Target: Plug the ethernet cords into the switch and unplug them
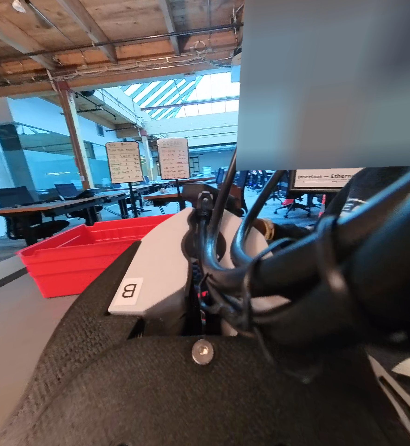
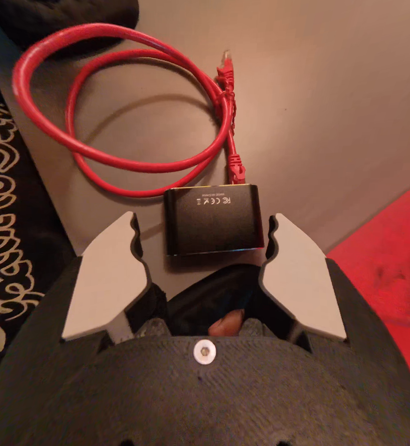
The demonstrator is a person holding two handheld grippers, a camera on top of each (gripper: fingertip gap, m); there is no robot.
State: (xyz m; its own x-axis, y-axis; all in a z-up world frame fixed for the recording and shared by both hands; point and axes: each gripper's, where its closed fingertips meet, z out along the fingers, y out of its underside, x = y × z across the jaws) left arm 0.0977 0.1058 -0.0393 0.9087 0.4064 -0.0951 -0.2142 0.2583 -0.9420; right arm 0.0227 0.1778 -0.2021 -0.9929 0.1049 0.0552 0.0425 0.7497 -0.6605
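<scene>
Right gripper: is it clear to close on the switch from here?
Probably yes. The right gripper is open, the black switch lies between its fingertips on the table, and nothing blocks it.

Bare table (image 2: 319, 108) lies right of my switch (image 2: 213, 222); the looped red ethernet cord (image 2: 117, 154) crowds its left, a red bin (image 2: 380, 253), apparently, its far right.

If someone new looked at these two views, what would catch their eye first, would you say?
Probably the red cord looped on the grey table, one plug at the far edge of the black switch, which lies just ahead of the open right gripper. In the left view, black cables fill the left gripper, with a red bin behind.
</scene>
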